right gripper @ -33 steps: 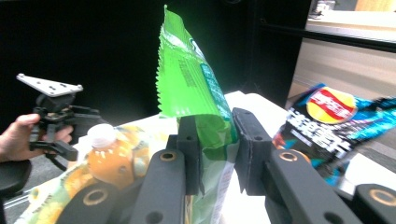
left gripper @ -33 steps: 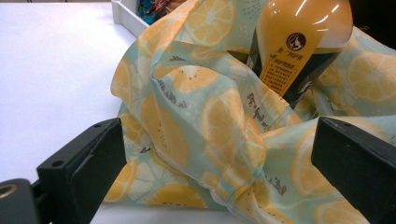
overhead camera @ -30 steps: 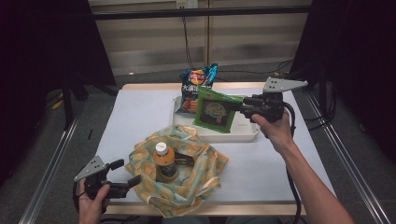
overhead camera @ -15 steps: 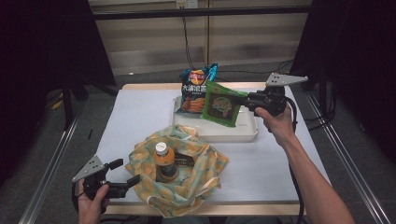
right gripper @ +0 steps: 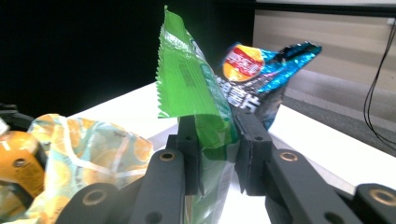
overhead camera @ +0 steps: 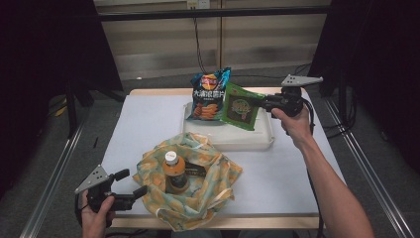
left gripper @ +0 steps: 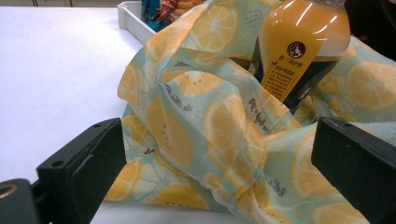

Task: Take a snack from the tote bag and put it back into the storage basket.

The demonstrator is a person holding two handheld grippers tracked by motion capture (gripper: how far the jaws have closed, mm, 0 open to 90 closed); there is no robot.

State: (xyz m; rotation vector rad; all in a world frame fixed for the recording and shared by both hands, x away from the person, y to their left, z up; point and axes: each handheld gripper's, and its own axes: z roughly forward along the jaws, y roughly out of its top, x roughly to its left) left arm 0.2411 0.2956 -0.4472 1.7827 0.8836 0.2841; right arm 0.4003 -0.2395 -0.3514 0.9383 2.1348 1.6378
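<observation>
One camera overhead, one riding on each gripper

The high view looks forward and down over the whole table (overhead camera: 292,173). The left gripper view sits low and close against the lemon-print bag (left gripper: 210,135), facing the tray (left gripper: 135,21). The right gripper view looks level past the green packet (right gripper: 196,93) and shares that bag (right gripper: 88,140).

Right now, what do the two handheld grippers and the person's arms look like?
Both grippers are black. The left gripper and right gripper each carry a grey three-cornered plate on top. The flat black jaws sit on linkage arms with brass-coloured pivot pins. A black cable trails from the right one. Both forearms are bare, no sleeves.
</observation>
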